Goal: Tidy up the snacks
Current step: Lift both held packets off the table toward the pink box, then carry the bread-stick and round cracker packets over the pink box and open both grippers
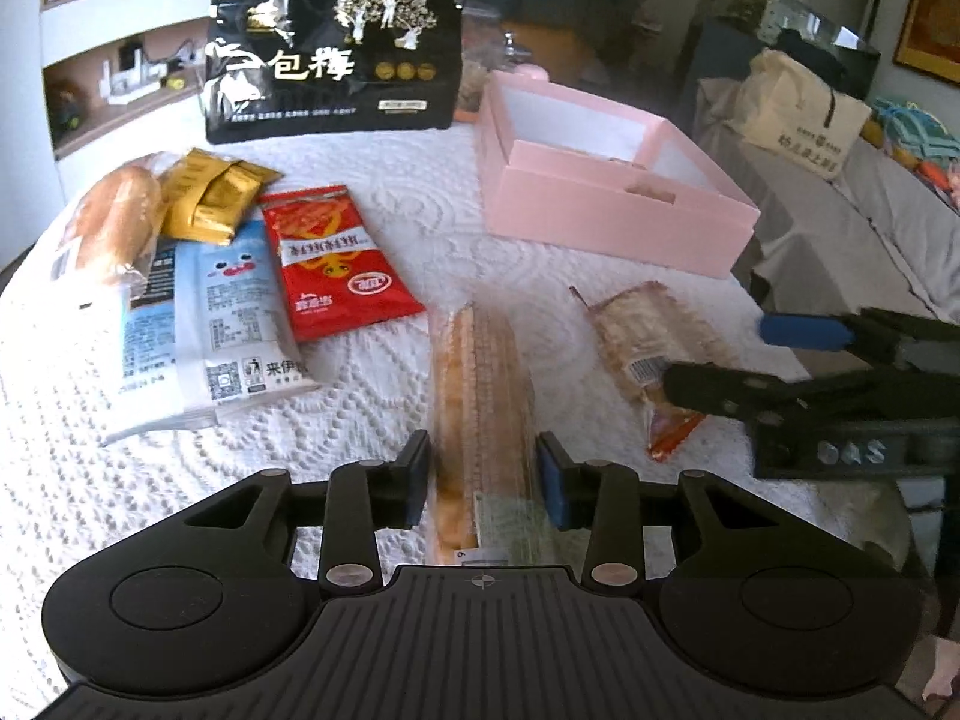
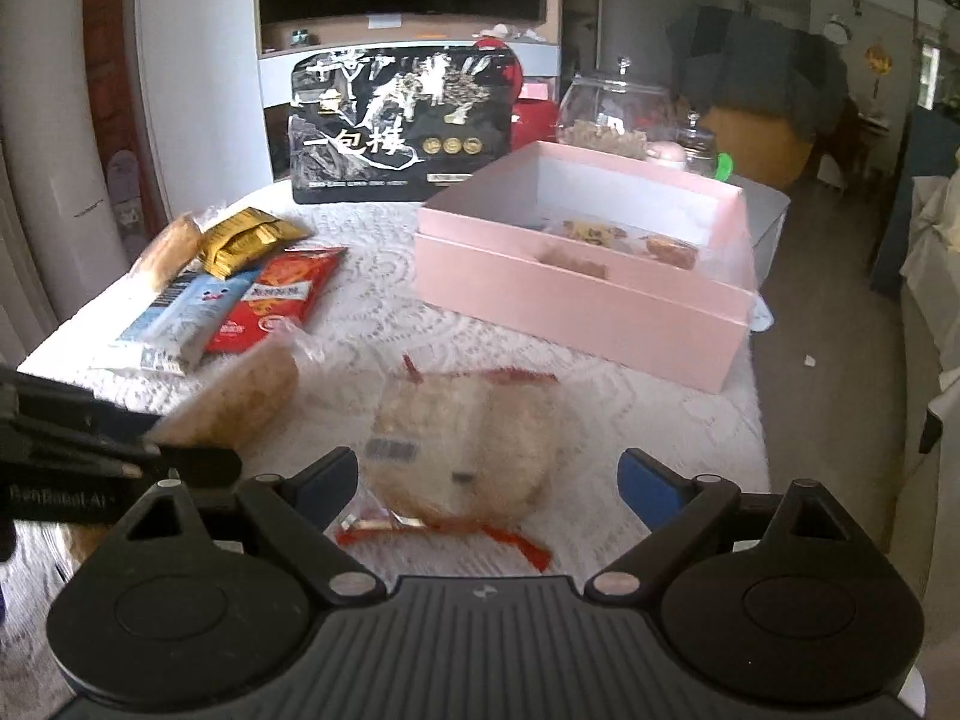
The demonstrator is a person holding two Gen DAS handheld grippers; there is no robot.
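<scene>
My left gripper is shut on a long clear-wrapped cake packet that stands on its edge on the white cloth; the packet also shows in the right wrist view. My right gripper is open, its fingers on either side of a clear packet with red ends, not touching it; that packet shows in the left wrist view. An open pink box stands at the far right with a few snacks inside.
A red packet, a blue-white packet, gold sachets and a bread roll lie at the left. A large black bag stands at the back. Glass jars stand behind the box. The table edge is at the right.
</scene>
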